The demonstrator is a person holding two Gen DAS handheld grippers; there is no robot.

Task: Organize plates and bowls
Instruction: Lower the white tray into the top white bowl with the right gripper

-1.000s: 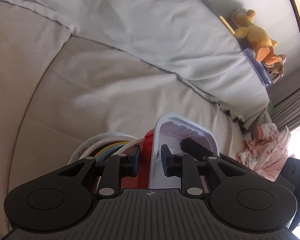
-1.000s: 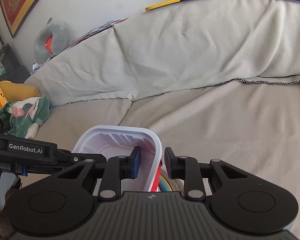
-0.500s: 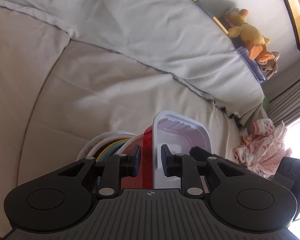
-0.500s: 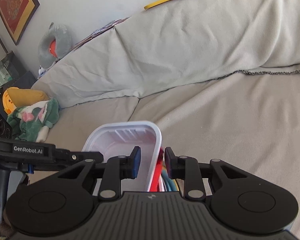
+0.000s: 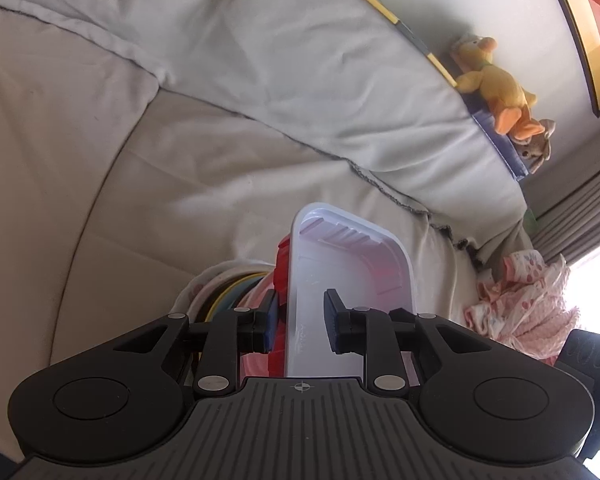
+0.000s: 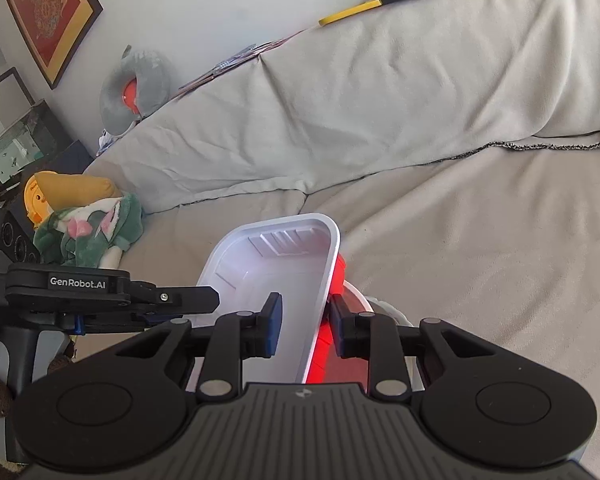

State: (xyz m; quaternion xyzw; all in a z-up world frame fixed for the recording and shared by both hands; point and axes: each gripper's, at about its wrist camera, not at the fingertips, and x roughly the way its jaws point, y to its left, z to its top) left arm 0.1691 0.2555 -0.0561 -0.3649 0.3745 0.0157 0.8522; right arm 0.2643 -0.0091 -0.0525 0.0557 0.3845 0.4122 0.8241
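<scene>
A white rectangular tray [image 5: 352, 256] sits nested in a red container [image 5: 281, 268], on top of round plates and bowls [image 5: 220, 284] with coloured rims. My left gripper [image 5: 298, 320] straddles the tray's left long wall and the red container's edge. Its jaws are opening a little, but the pads still touch both. In the right wrist view the same tray [image 6: 276, 256] and red container [image 6: 340, 272] are clamped at the opposite long wall by my right gripper [image 6: 305, 320], which is shut. The plates [image 6: 384, 308] peek out below. The stack hangs above the sofa seat.
A grey-covered sofa seat [image 6: 480, 240] and backrest [image 5: 260, 60] fill both views. Plush toys [image 5: 496, 84] sit on the backrest's top, and a green and yellow plush [image 6: 80, 220] and a grey neck pillow [image 6: 136, 84] lie at the seat's end. Pink cloth [image 5: 528, 300] lies beside the seat.
Both grippers have moved together with the stack, slightly upward and across the sofa. More of the tray now shows ahead of the fingers. The left jaws stand a touch wider.
</scene>
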